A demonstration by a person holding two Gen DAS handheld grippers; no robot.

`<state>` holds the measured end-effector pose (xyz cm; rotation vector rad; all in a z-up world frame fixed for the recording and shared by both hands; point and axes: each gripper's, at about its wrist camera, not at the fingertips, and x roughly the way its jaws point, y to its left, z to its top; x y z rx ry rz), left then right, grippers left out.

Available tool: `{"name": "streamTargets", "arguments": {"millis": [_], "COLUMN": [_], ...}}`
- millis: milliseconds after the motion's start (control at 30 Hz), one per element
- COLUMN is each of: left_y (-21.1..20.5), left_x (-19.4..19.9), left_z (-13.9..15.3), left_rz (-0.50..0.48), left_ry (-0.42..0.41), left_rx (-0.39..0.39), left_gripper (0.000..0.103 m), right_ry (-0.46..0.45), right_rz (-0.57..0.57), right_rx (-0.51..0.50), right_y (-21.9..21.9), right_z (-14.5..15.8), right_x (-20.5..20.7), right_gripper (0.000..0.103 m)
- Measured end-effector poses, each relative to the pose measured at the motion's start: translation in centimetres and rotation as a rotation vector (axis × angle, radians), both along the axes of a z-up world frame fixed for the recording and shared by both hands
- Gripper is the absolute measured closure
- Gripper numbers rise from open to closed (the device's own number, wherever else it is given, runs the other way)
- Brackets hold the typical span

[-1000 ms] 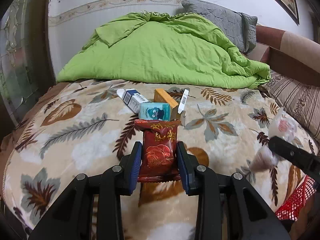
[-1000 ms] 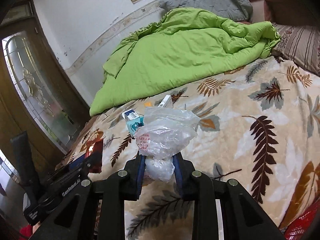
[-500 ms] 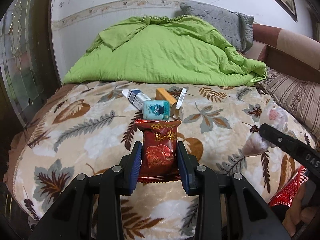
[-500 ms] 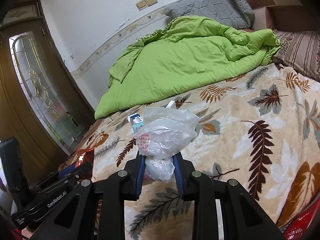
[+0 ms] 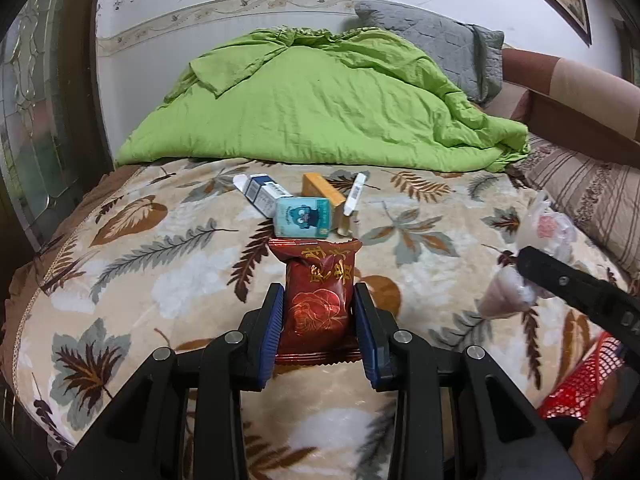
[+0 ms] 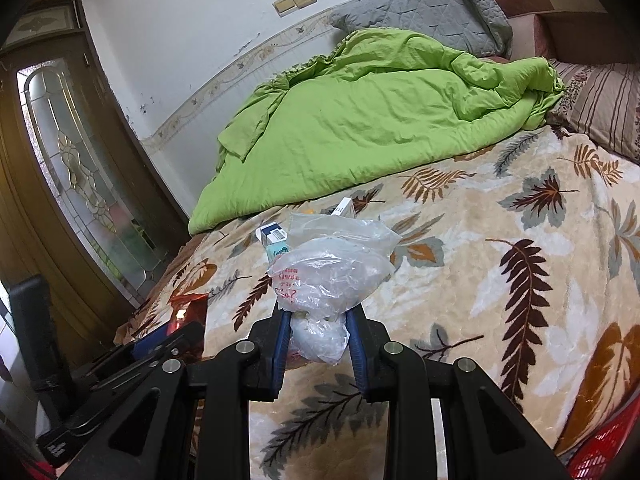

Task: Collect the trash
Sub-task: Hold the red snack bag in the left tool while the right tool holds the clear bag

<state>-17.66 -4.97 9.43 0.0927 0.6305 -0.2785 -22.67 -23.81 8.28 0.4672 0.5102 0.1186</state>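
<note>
My left gripper is shut on a dark red snack packet and holds it upright above the leaf-patterned blanket. My right gripper is shut on a crumpled clear plastic bag; the bag also shows at the right of the left wrist view. Further back on the bed lie a blue-and-white carton, a teal box, an orange box and a white strip.
A green duvet is heaped at the back of the bed, with a grey pillow behind it and a striped pillow on the right. A red mesh basket sits low right. A glazed wooden door stands left.
Both grippers have drawn back from the bed with their loads still held; more of the blanket's near edge shows. The boxes on the bed have not moved.
</note>
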Motion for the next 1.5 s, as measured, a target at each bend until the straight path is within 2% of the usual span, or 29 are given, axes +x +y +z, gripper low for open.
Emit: {"name": "streamTargets", "arguments": {"millis": [367, 1000, 1500], "left_y": [1.3, 1.2, 0.1], "left_x": [1.8, 2.9, 3.4], "left_z": [-0.2, -0.7, -1.1], "left_rz": [0.048, 0.025, 0.021], "left_ry": [-0.073, -0.05, -0.055], "left_rx": [0.015, -0.018, 0.014], "left_gripper": [0.07, 0.07, 0.07], "right_ry": [0.04, 0.078, 0.073], "right_rz": [0.021, -0.008, -0.01], "right_rx": [-0.033, -0.031, -0.028], "right_y": [1.5, 1.3, 0.9], "right_z": [-0.3, -0.8, -0.9], "right_x": [1.5, 3.2, 3.2], "right_gripper": [0.074, 0.074, 0.074]}}
